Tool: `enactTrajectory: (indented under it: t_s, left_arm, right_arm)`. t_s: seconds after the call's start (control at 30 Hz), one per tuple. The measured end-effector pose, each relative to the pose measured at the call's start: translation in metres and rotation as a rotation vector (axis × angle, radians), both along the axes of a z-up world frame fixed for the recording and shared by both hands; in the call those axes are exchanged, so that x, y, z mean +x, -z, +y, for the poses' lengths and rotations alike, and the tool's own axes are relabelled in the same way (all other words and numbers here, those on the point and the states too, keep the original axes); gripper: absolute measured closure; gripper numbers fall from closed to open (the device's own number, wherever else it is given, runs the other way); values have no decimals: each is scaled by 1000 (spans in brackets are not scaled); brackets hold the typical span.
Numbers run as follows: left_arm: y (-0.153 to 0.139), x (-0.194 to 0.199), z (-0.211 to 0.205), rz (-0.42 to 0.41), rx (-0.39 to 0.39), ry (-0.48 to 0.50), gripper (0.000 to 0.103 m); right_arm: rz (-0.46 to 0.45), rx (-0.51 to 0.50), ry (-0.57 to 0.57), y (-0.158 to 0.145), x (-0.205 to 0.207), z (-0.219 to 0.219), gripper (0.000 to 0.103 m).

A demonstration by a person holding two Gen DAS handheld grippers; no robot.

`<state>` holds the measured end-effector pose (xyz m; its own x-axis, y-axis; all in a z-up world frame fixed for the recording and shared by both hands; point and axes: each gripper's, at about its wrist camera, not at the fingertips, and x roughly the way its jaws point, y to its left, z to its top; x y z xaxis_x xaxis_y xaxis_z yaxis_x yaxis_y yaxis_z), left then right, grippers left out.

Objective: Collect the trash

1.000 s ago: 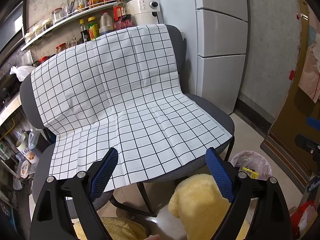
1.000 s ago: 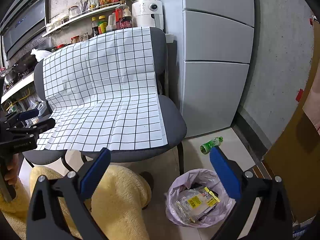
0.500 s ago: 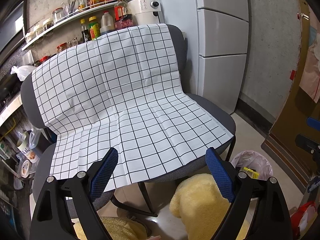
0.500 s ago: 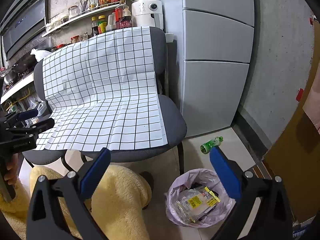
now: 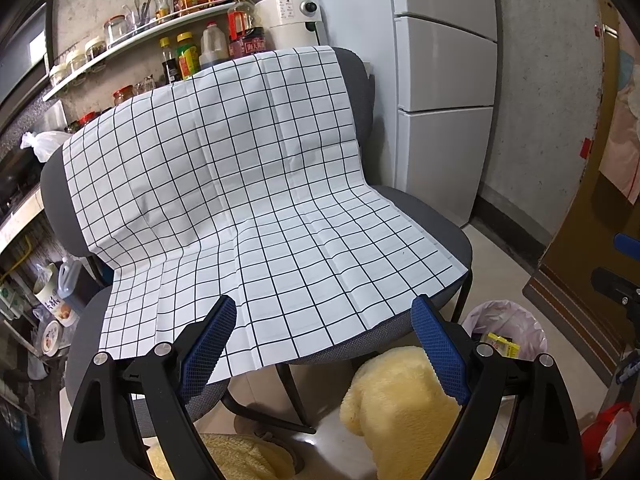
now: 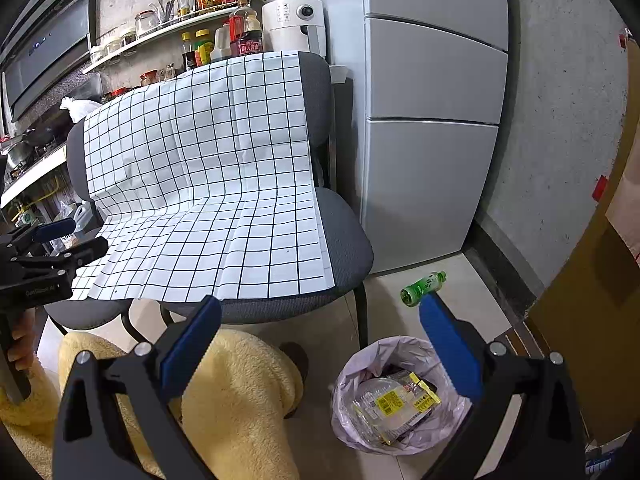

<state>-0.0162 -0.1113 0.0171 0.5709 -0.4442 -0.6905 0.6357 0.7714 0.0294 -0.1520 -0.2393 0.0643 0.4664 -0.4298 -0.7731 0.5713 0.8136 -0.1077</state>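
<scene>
Two grippers, both spread wide with nothing in them. Below the right gripper [image 6: 320, 316] sits one lined trash bin [image 6: 360, 364] with wrappers [image 6: 394, 404] inside; one green bottle [image 6: 422, 287] lies on the floor just past its right finger. Ahead of the left gripper [image 5: 324, 320]: two grey chairs [image 5: 436, 216] under one checked cloth [image 5: 248, 200], yellow fleece legs [image 5: 400, 396] below.

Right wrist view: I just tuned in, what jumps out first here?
The white black-grid cloth draped over two grey chairs fills the middle of the view. On the floor to the right, a bin lined with a pale bag already holds yellow-labelled wrappers, and a green bottle lies on its side beyond it, near the fridge. Both grippers, right and left, are open and empty.
</scene>
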Motion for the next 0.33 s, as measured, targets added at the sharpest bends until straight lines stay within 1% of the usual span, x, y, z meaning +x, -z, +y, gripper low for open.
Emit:
enactTrajectory:
  t_s: [0.07,0.17,0.27,0.33]
  left_arm:
    - [0,2,3,-11,4,-12,14]
    - [7,13,3,11,14,-36,14]
    - [20,28,6,45,25,-73,14]
    - [35,49,13,83,31,-109,14]
  right_arm:
    - [1,4,-1,2,2,-1,6]
    - [5,20,-15,8,10,-4,6]
    - [20,57,-50,24,33,-10,6]
    - [34,94,-80,41,56,-14,6]
